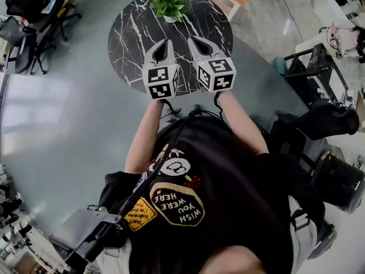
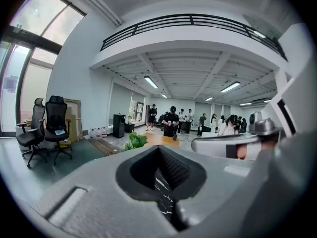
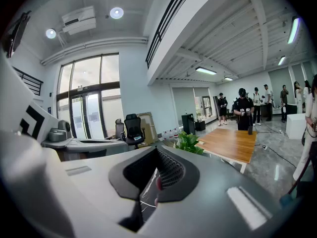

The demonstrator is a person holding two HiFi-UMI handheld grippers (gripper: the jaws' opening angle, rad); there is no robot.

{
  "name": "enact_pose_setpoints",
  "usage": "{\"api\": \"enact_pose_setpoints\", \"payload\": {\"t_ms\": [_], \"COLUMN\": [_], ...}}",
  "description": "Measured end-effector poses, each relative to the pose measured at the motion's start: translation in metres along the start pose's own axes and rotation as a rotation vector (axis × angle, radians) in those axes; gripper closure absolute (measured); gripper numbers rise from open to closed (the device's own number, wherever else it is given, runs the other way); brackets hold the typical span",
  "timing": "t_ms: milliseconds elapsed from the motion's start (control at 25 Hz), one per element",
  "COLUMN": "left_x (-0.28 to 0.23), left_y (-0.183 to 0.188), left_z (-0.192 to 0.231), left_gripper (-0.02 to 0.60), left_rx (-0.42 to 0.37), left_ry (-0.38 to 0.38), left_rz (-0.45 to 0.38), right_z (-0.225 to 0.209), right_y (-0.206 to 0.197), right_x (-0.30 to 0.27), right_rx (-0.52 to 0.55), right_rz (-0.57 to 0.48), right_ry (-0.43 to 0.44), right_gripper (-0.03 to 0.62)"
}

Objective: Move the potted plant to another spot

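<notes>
A small potted plant (image 1: 170,1) with green leaves in a white pot stands at the far edge of a round black marble table (image 1: 128,36). My left gripper (image 1: 162,41) and right gripper (image 1: 194,39) hover side by side over the near half of the table, pointing toward the plant and well short of it. Both have their jaws together with nothing between them. The left gripper view shows the plant (image 2: 134,141) just beyond and left of the left gripper (image 2: 159,149). In the right gripper view the plant (image 3: 189,143) sits just right of the right gripper (image 3: 157,150).
Black office chairs (image 1: 28,16) stand to the left of the table and another chair (image 1: 322,121) to the right. A wooden table (image 3: 233,143) lies beyond the plant. Several people stand far back in the hall (image 2: 171,120). Grey floor surrounds the marble table.
</notes>
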State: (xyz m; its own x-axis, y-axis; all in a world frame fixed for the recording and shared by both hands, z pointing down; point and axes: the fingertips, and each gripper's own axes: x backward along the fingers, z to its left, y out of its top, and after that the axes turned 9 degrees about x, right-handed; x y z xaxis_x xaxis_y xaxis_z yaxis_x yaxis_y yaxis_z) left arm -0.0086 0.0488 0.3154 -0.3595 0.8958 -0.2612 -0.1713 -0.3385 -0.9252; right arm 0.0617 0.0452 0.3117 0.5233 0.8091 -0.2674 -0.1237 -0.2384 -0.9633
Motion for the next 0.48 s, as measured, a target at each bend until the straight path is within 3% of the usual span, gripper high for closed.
{"api": "enact_pose_setpoints", "payload": {"t_ms": [480], "left_x": [-0.002], "left_y": [-0.01], "left_z": [0.011], "left_gripper": [0.577], "left_rx": [0.01], "left_ry": [-0.006], "left_rz": [0.018], "right_z": [0.004], "right_y": [-0.008], "right_x": [-0.008], "right_rx": [-0.007], "right_rz": [0.012], "right_ry": [-0.009], "right_gripper": [0.592]}}
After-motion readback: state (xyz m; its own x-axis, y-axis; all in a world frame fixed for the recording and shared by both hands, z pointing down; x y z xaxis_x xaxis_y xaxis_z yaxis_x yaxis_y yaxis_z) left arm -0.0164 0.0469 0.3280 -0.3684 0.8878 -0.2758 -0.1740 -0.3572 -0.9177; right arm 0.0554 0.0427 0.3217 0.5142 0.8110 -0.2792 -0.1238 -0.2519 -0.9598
